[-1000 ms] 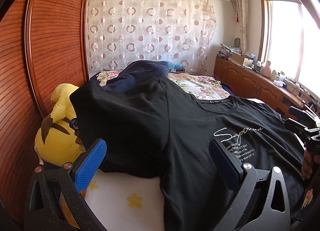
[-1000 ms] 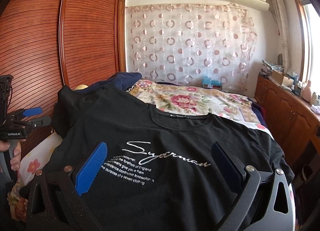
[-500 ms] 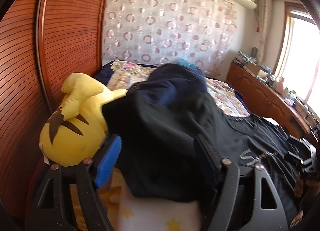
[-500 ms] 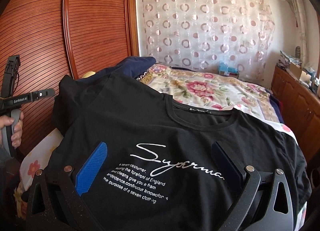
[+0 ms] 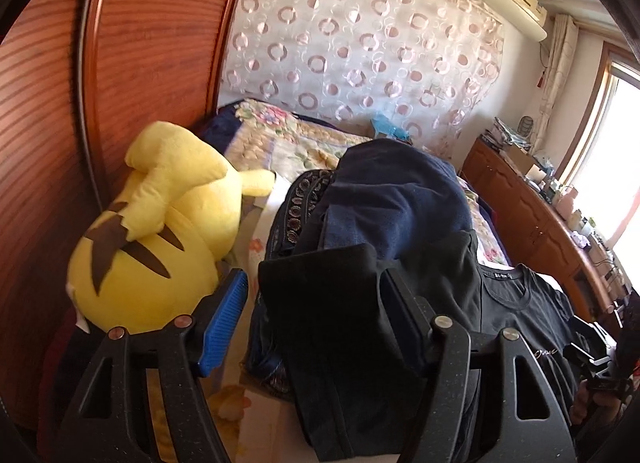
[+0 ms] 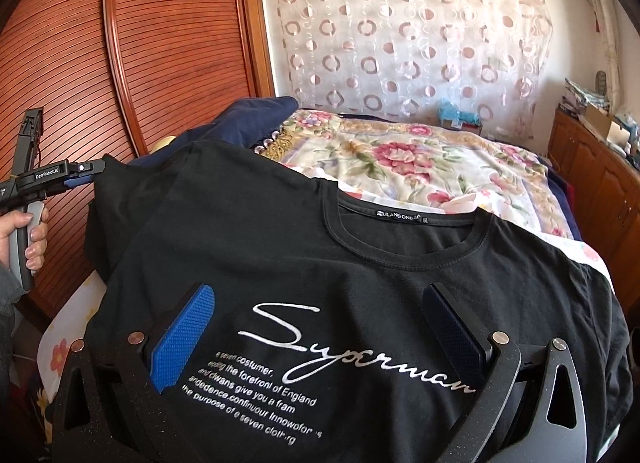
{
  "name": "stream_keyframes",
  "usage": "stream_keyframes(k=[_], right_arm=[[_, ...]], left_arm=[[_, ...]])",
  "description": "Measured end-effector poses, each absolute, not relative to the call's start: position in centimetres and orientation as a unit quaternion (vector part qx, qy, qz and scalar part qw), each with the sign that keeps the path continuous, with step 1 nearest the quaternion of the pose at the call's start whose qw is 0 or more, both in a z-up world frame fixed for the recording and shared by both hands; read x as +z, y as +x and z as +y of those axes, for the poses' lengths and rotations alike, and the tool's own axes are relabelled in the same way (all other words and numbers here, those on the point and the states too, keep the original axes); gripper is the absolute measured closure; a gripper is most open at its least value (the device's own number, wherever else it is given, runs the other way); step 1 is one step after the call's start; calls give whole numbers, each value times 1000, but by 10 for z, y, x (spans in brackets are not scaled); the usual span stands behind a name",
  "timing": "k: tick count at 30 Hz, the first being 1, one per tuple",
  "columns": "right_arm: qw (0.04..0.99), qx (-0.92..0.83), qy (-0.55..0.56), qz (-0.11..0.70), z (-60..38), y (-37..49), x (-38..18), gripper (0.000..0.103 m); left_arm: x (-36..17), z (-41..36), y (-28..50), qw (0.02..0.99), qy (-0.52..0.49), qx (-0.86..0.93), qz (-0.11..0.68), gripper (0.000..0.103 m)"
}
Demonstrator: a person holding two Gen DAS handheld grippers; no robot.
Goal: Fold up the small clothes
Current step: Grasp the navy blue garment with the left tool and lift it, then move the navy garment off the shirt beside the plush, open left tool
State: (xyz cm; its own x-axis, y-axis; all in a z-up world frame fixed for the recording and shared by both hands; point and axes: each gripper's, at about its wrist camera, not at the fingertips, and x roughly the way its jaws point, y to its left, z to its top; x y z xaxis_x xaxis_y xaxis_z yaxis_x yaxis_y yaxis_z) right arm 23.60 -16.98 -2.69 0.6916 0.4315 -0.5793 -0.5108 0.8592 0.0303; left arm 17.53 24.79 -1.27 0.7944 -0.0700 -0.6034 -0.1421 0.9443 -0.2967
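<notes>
A black T-shirt (image 6: 360,271) with white "Superman" script lies face up on the bed, collar away from me. Its left sleeve (image 5: 320,303) lies over a heap of dark clothes. My left gripper (image 5: 316,279) is at that sleeve with the cloth between its jaws. The jaws are closing, and a gap still shows beside the blue pad (image 5: 224,319). In the right wrist view the left gripper (image 6: 60,177) shows at the shirt's left edge, held by a hand. My right gripper (image 6: 318,291) hovers open over the printed chest, holding nothing.
A yellow plush toy (image 5: 160,223) lies left of the sleeve against the wooden wardrobe (image 6: 160,43). A navy garment (image 5: 392,199) is heaped behind the sleeve. A floral bedspread (image 6: 420,155) covers the far bed. A wooden cabinet (image 5: 540,223) runs along the right.
My left gripper has swung left from the shirt's body to its sleeve, and its jaws have narrowed around the cloth. My right gripper has moved in over the print.
</notes>
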Motion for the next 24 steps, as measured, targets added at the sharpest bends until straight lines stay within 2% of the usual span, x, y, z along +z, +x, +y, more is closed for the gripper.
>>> stream_keyframes(k=[1,2,5,6,7,8,16,24], right_arm=[[917,255,-65,299,-169,239,-27,0],[917,254,-64,300,-169,241,-28,0],[917,251,-61,303,-170,246,-30,0],[918,249,-61,303,-170,247,-30,0],[918,248,-60,304,-172,248,-31,0],[918,246,-60,306,-173,248,-32,0],[917,241,-55,312,-177,245,-38,0],[928,219,-47,297,-195,233,-26,0]], left_arm=[[-14,248,177,931,-168,20,323,35],[-14,248,176,931,-170,19,322,48],[-9,240,167,938,-157,15,308,74],[-5,235,162,944,-142,18,298,80],[-2,229,157,948,-128,15,291,90],[-1,226,155,950,-119,15,290,93],[27,196,138,961,-79,16,264,96],[64,131,168,962,-40,-61,265,96]])
